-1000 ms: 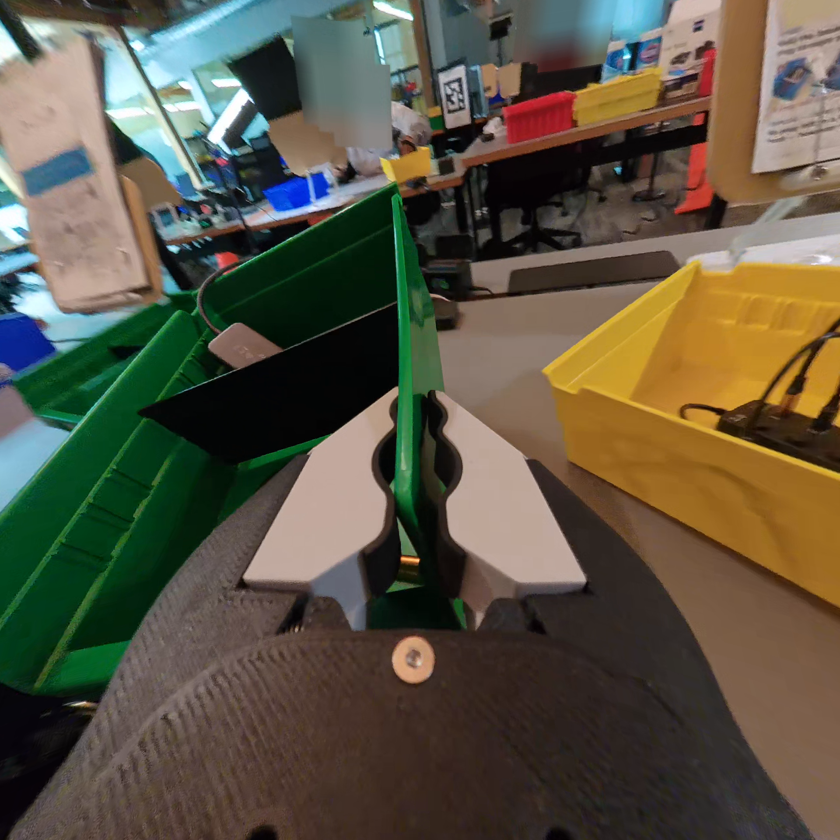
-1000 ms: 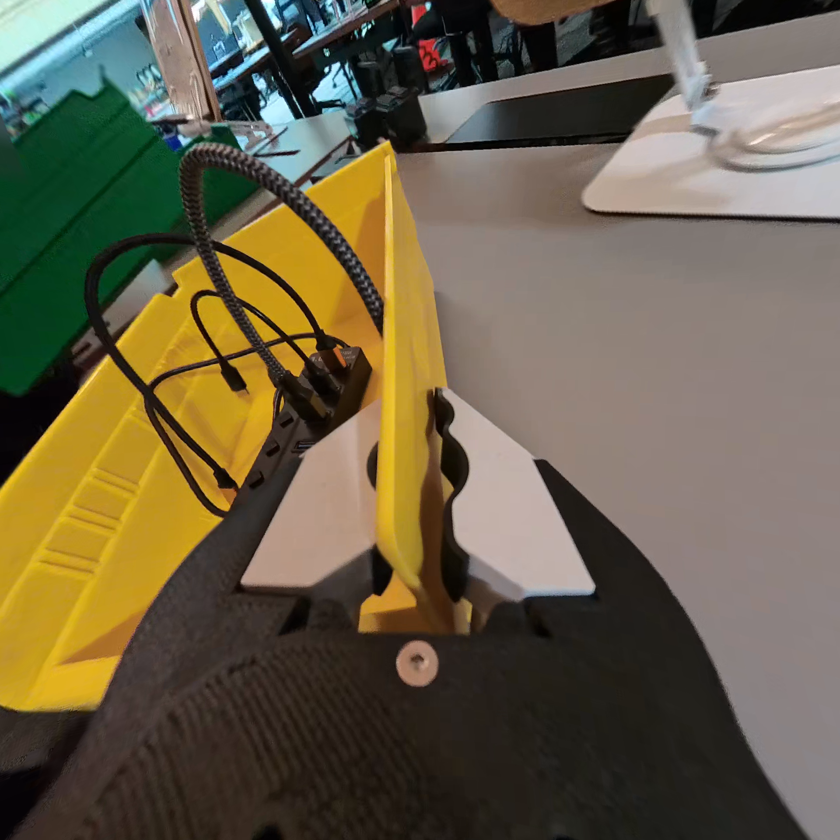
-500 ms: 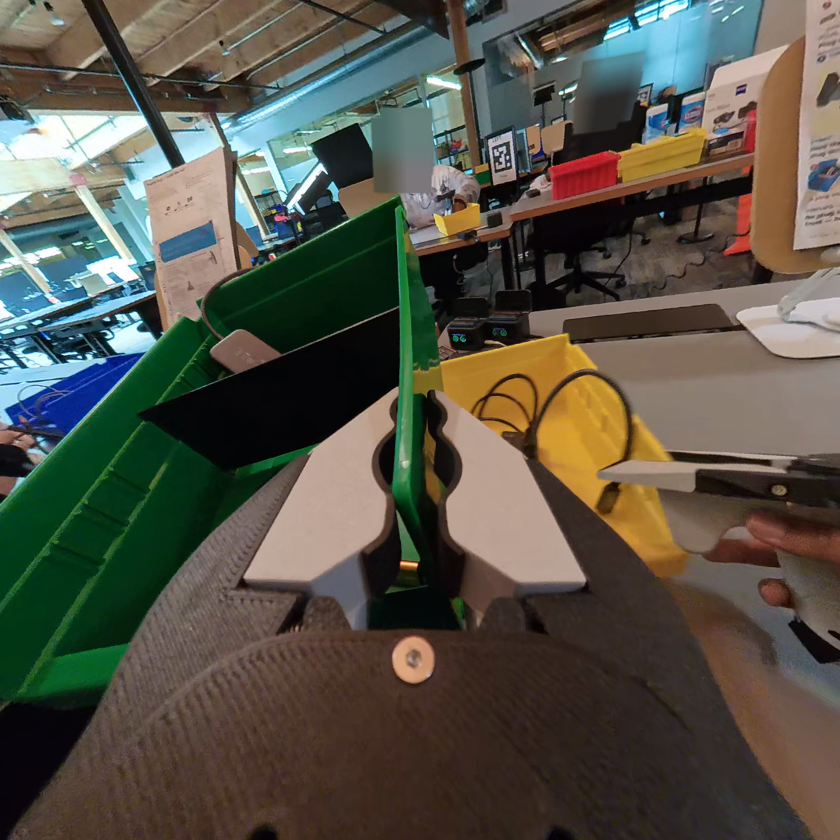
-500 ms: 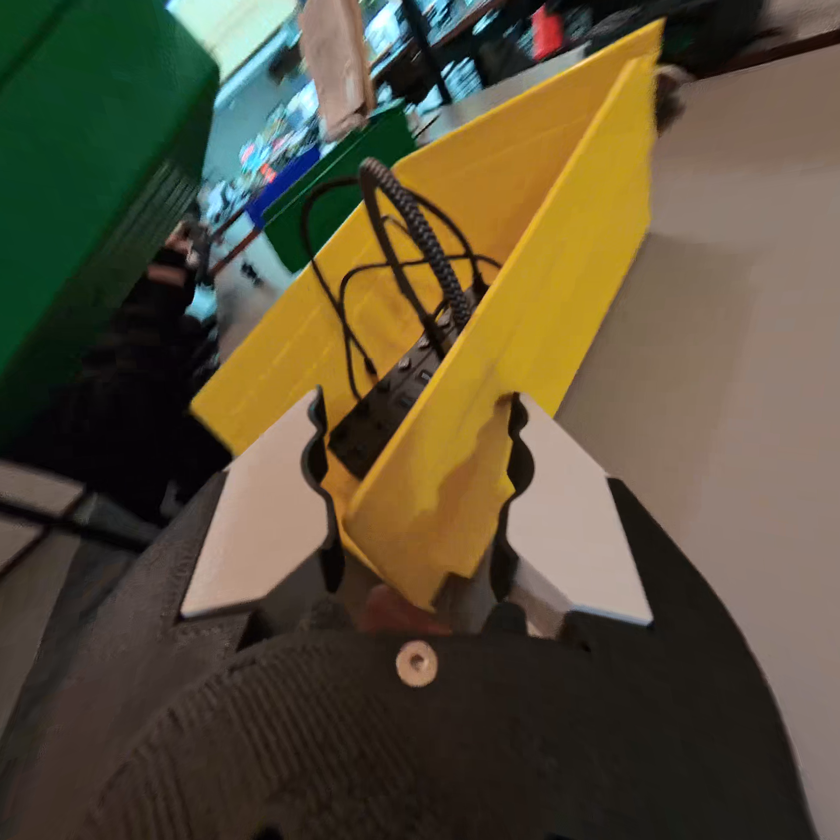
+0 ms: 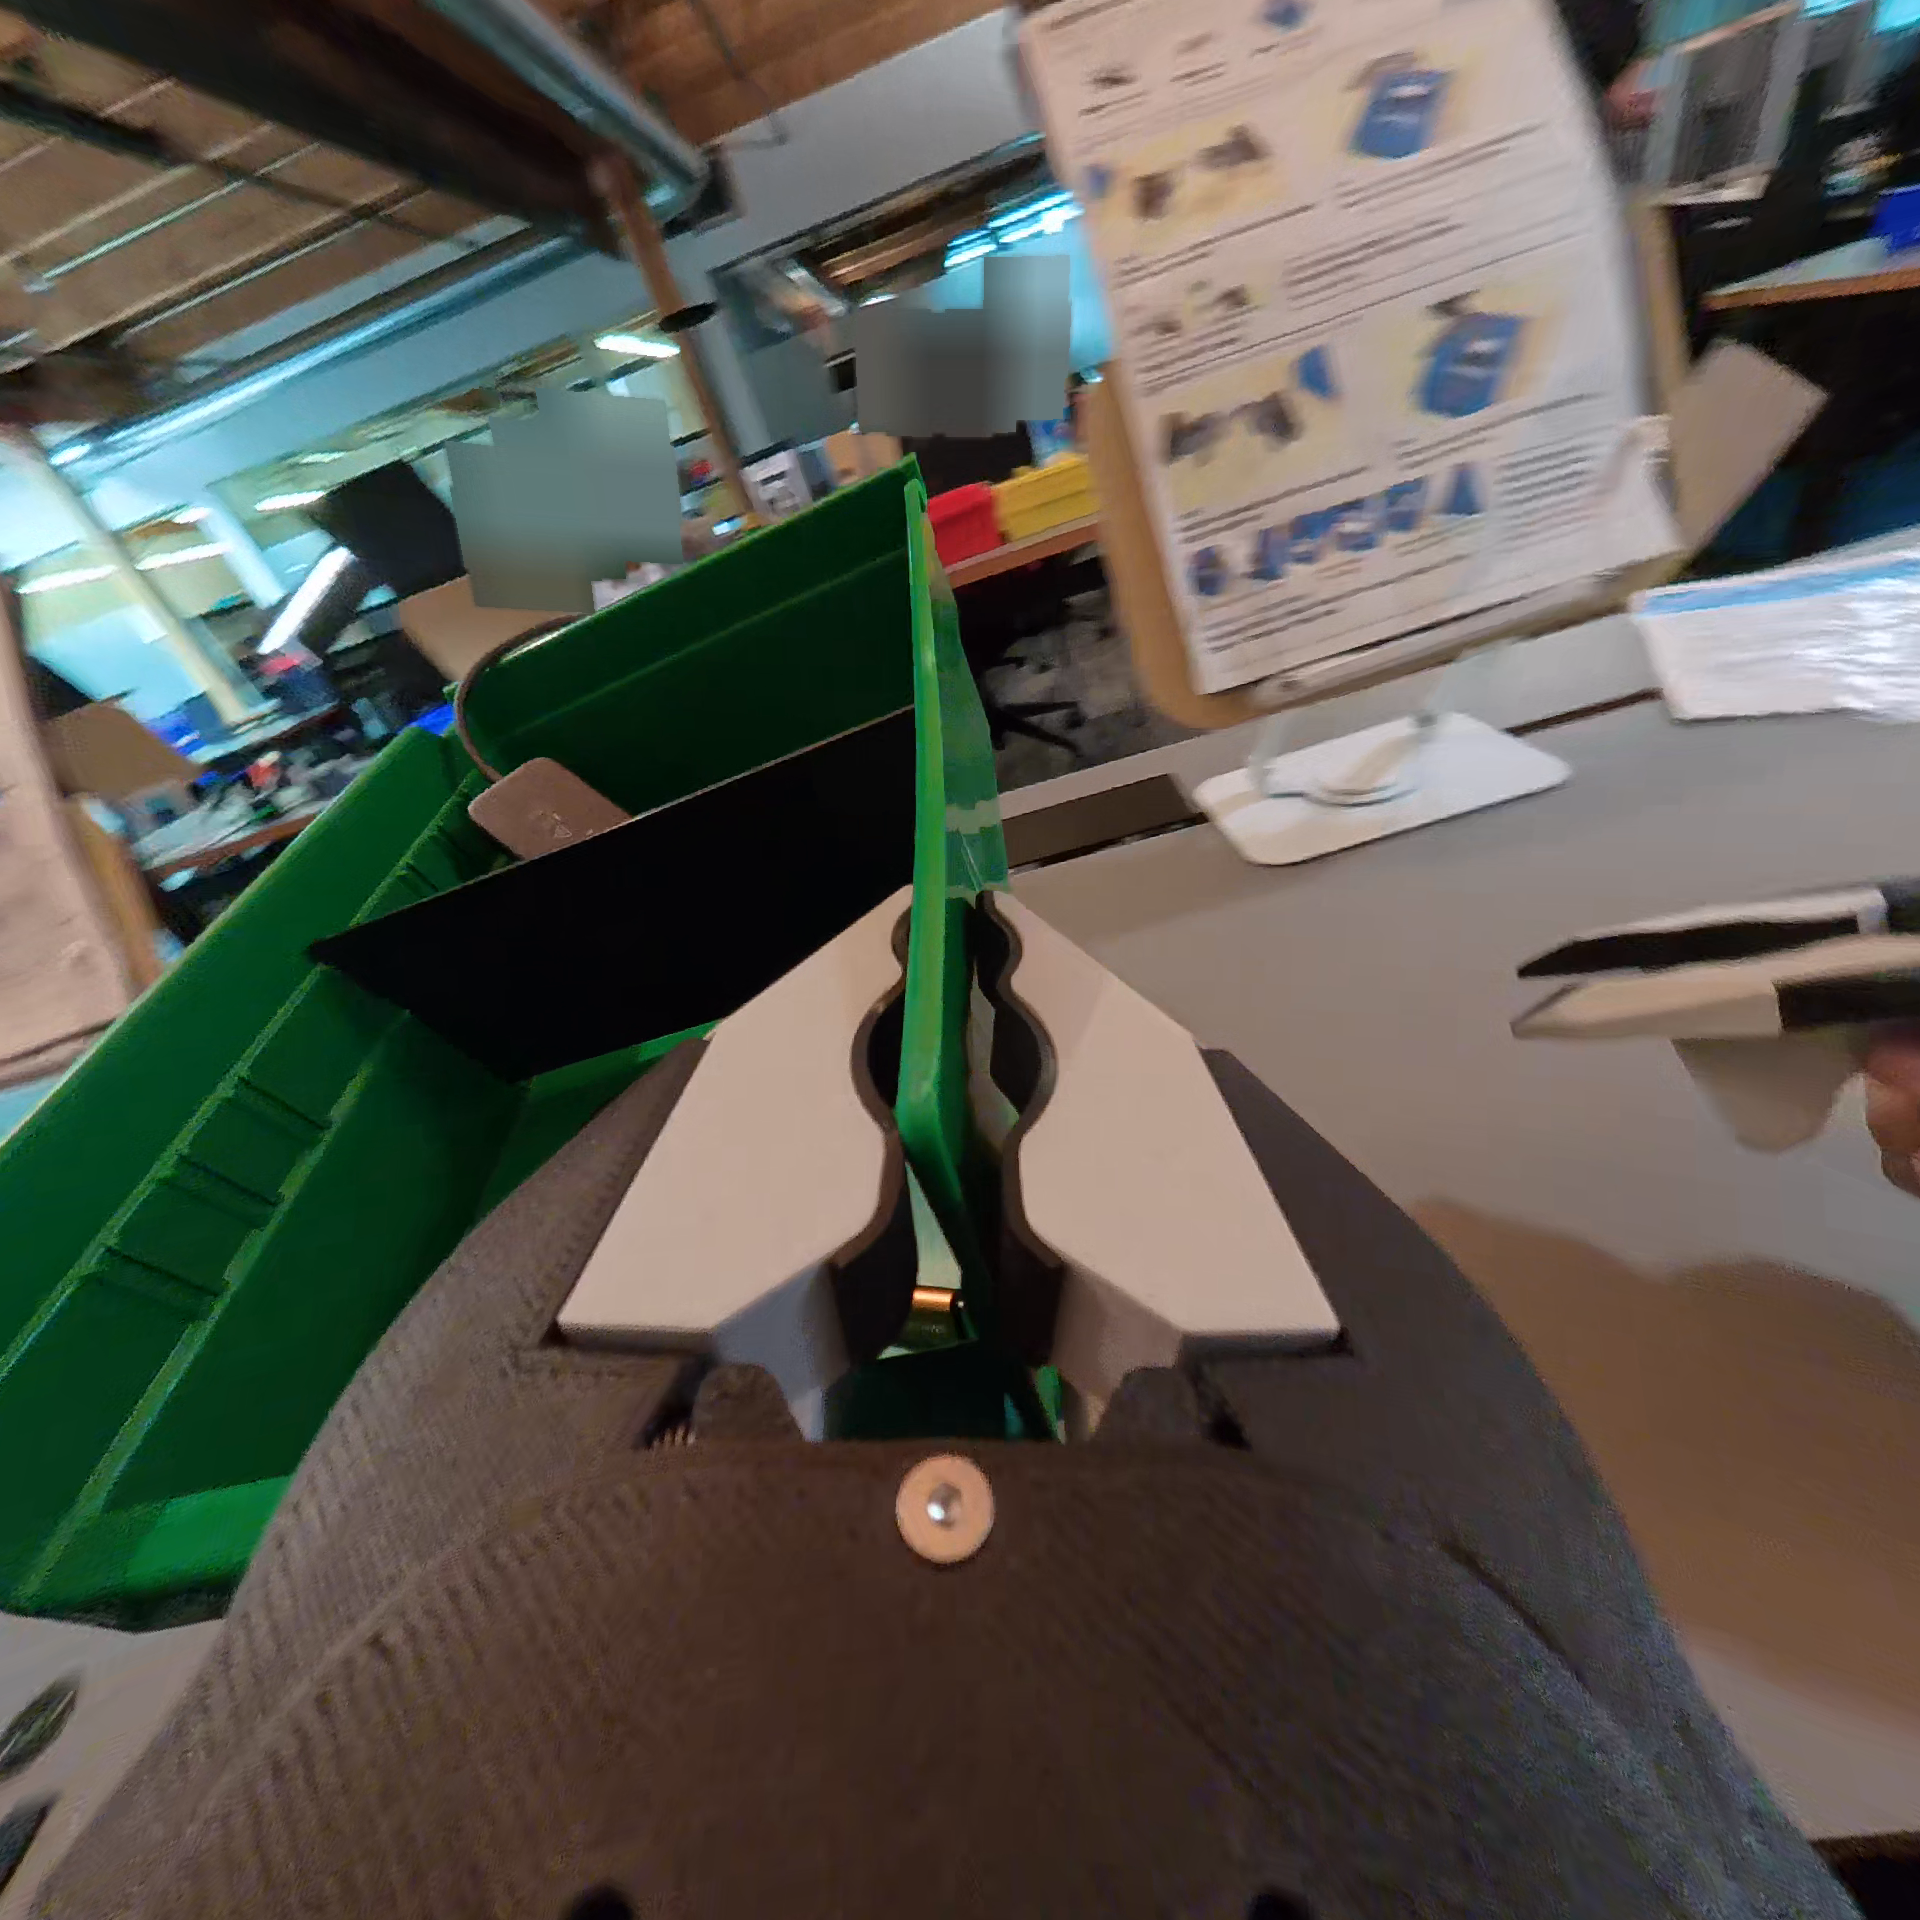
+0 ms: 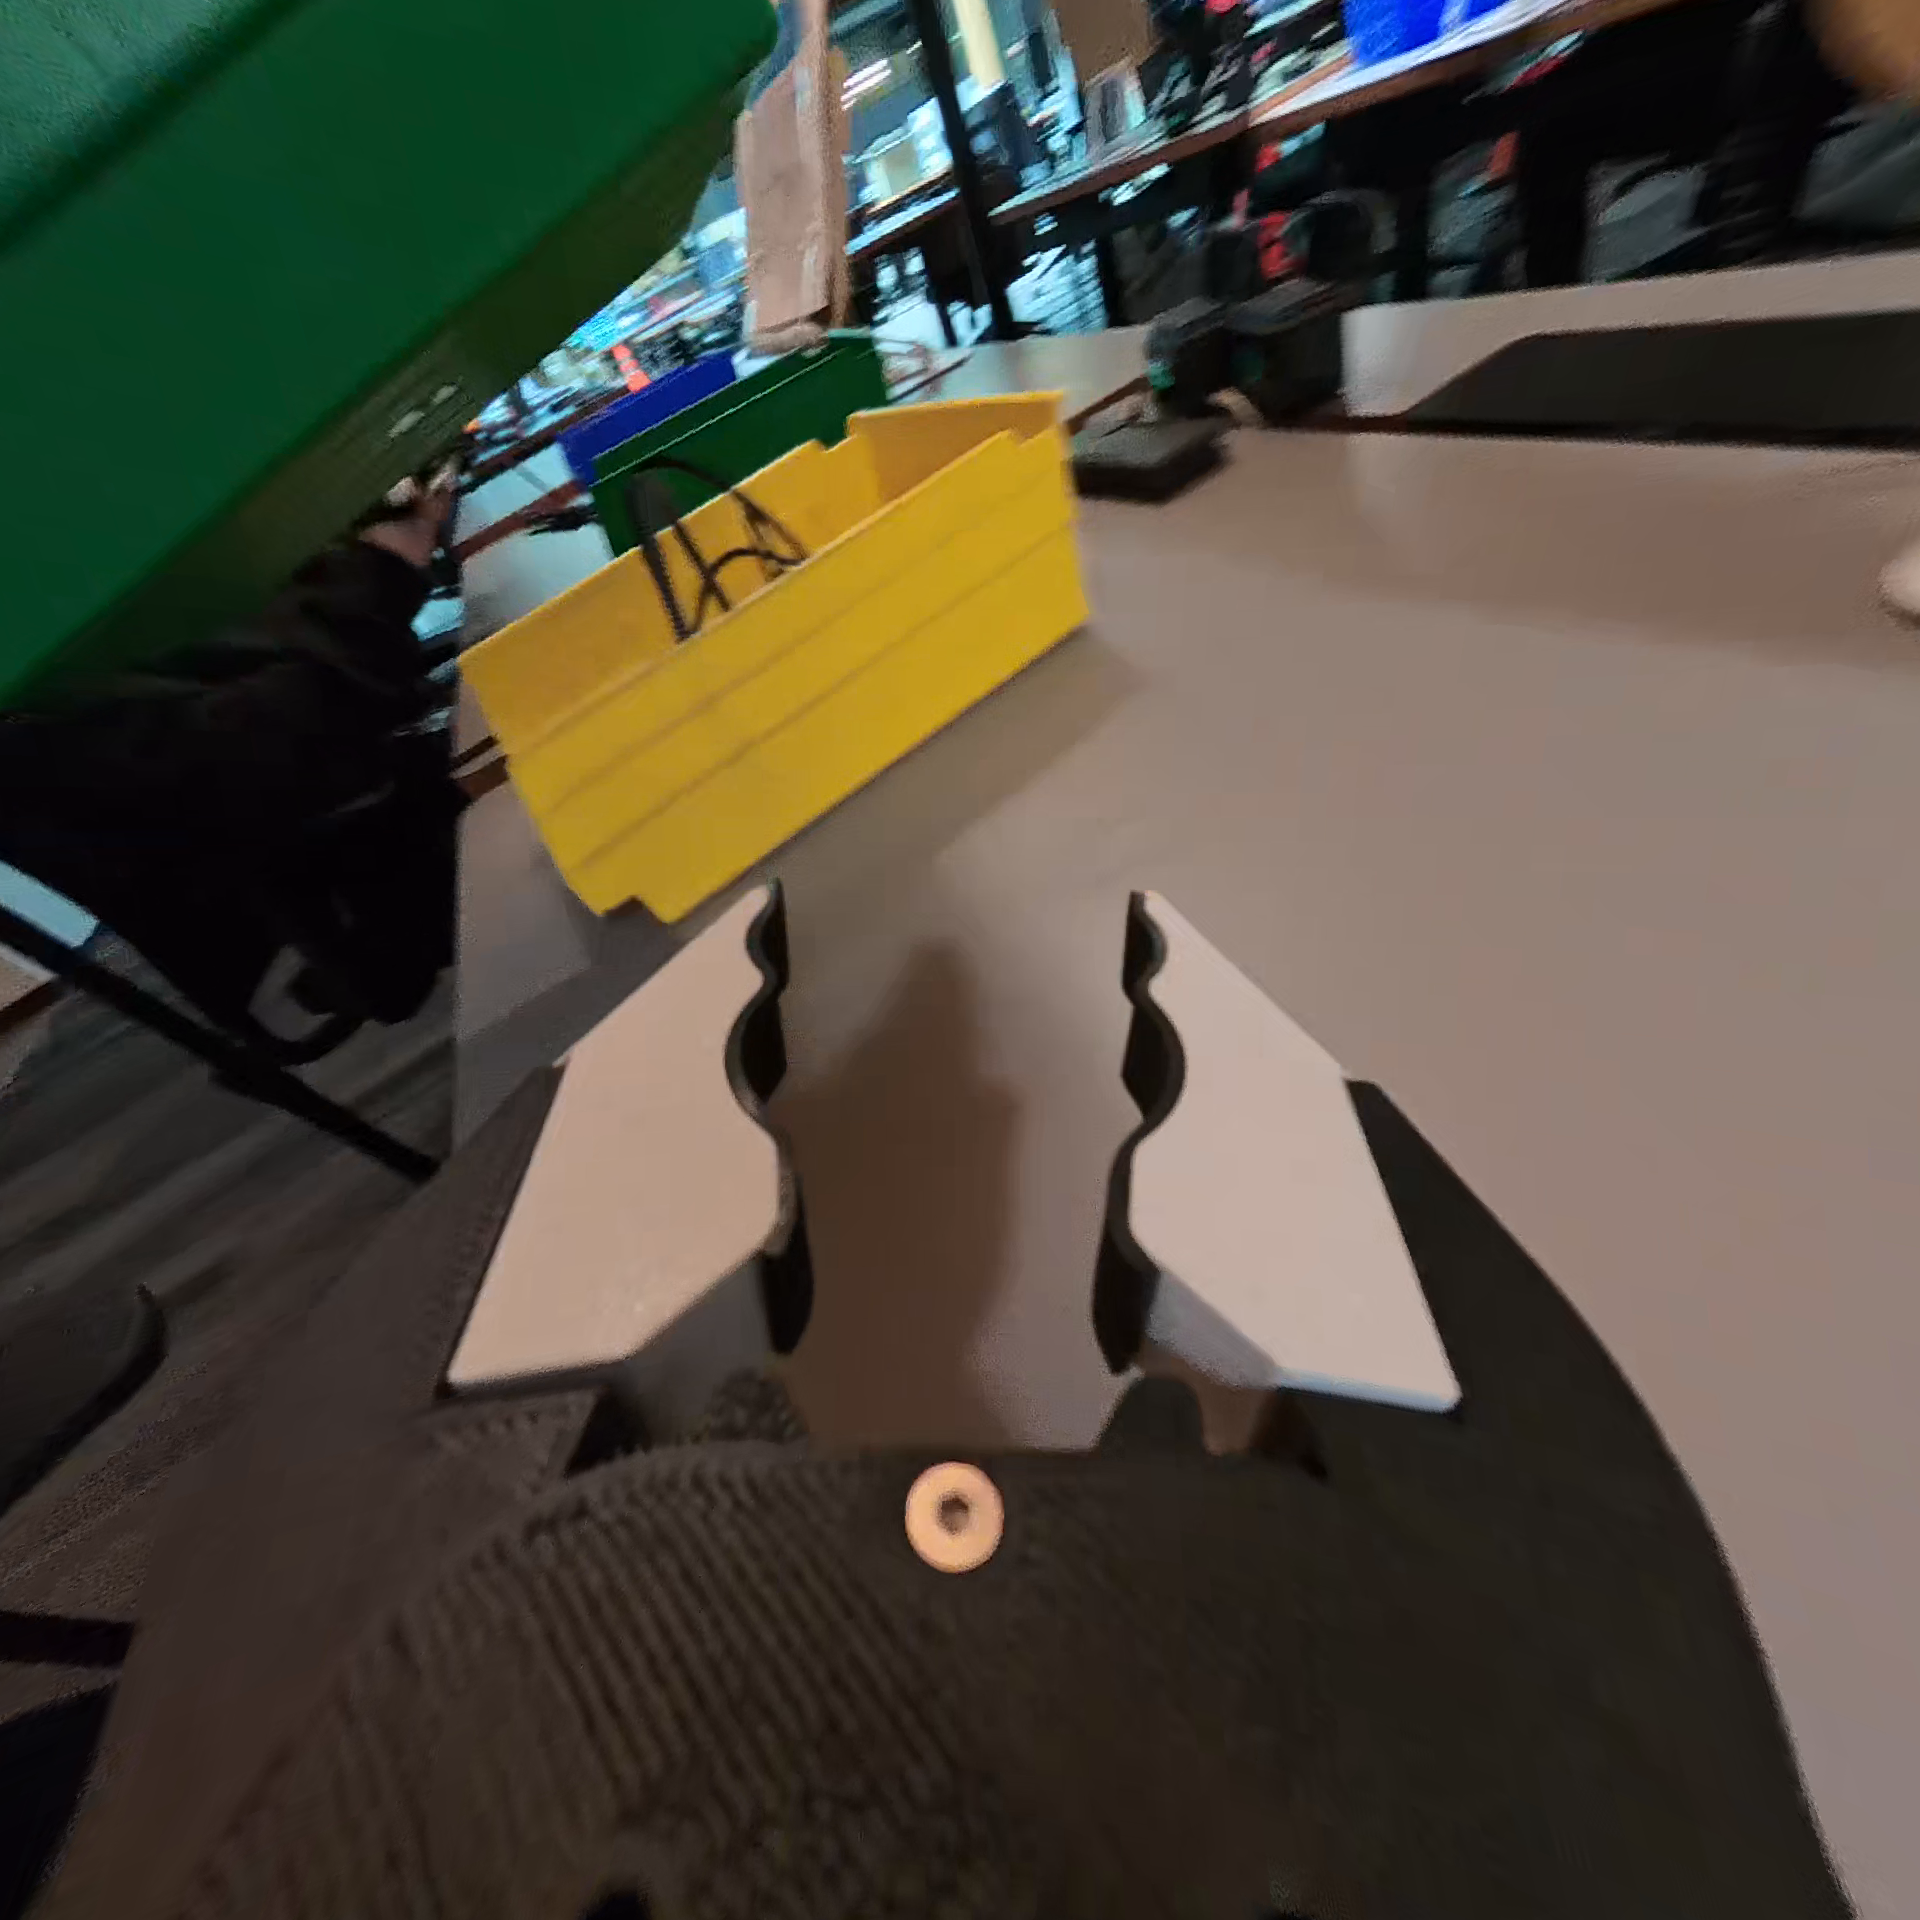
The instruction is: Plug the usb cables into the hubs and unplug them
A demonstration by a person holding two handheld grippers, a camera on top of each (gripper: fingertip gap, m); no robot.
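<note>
My left gripper [image 5: 943, 925] is shut on the right wall of a green bin [image 5: 260, 1122] and holds it lifted and tilted. Inside the bin are a black divider [image 5: 644, 914] and a grey hub [image 5: 540, 805] with a dark cable. The bin's green underside [image 6: 312, 229] fills the upper left of the right wrist view. My right gripper [image 6: 951, 914] is open and empty over the grey table [image 6: 1455, 779]. It also shows at the right of the left wrist view [image 5: 1704, 977]. A yellow bin [image 6: 790, 665] with black usb cables [image 6: 717, 551] sits on the table ahead of it.
A white stand [image 5: 1382, 779] with a printed poster board [image 5: 1340, 343] stands at the back of the table. A black mat [image 6: 1662, 374] and a small black device [image 6: 1143, 452] lie at the far edge. Other workbenches with bins are behind.
My right gripper has let go of the yellow bin's wall, opened and drawn back; the bin now rests on the table. My left gripper has swung right with the green bin.
</note>
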